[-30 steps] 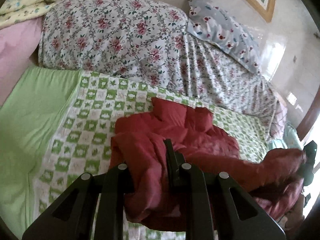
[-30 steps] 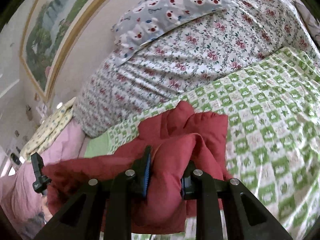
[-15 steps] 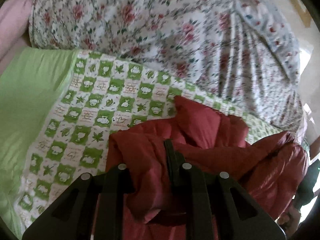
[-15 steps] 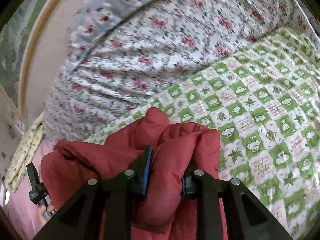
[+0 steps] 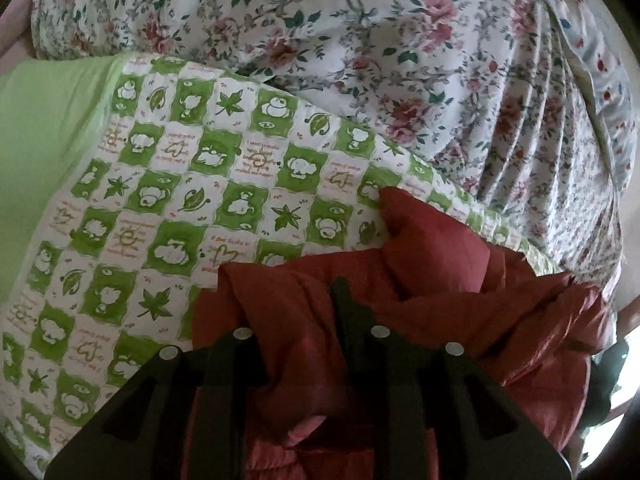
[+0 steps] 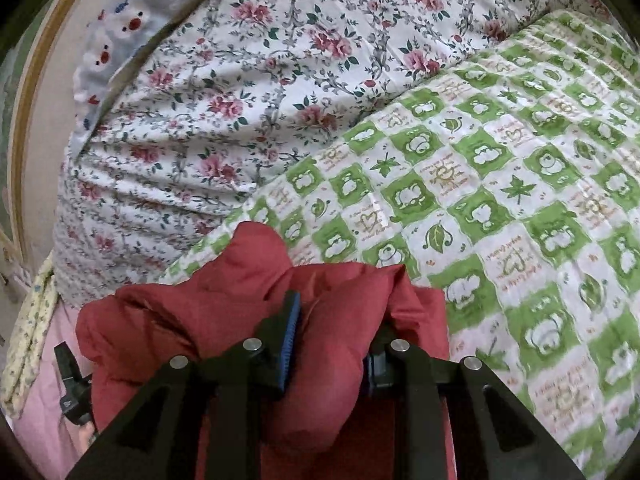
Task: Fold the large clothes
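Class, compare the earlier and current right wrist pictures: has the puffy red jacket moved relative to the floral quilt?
Yes. The puffy red jacket has been carried forward and down toward the floral quilt, which now looms larger and closer above it.

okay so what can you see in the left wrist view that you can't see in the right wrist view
Only the left wrist view shows the plain green sheet beside the checked quilt. Only the right wrist view shows the grey animal-print pillow, the framed picture and the pink bedding. Both show the red padded garment bunched on the green checked quilt, with the floral duvet behind. The left gripper has red fabric between its opening jaws; the right gripper is shut on a fold.
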{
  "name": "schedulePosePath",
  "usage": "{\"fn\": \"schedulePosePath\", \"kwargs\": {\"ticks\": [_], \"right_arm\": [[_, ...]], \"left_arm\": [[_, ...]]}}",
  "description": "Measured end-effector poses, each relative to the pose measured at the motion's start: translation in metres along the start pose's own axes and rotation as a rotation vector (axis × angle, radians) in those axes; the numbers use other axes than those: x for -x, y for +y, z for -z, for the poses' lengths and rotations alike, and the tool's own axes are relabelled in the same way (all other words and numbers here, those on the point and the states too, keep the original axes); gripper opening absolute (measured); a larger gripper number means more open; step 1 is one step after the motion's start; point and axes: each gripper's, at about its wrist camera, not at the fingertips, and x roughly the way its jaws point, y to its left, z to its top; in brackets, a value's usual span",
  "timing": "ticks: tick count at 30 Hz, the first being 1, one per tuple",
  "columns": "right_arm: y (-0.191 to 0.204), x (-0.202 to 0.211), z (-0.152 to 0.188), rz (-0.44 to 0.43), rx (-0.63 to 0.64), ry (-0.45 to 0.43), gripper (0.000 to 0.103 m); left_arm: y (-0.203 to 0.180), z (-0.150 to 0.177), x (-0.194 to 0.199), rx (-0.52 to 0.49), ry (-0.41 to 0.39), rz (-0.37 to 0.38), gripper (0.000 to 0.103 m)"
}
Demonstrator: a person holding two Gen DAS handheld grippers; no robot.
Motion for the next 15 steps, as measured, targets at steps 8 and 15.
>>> {"fn": "schedulePosePath", "kwargs": {"ticks": [8,15], "right_arm": [[-0.001,-0.008,0.0,0.034,0.008,-0.018,0.025],[0.003,-0.007,0.002,0.049,0.037,-0.061,0.025]], "left_arm": [[-0.004,0.01,0.061,-0.017,-0.078,0.045,0.035],[-0.034,0.042,0.113,-0.13,-0.115,0.121,0.035]]}}
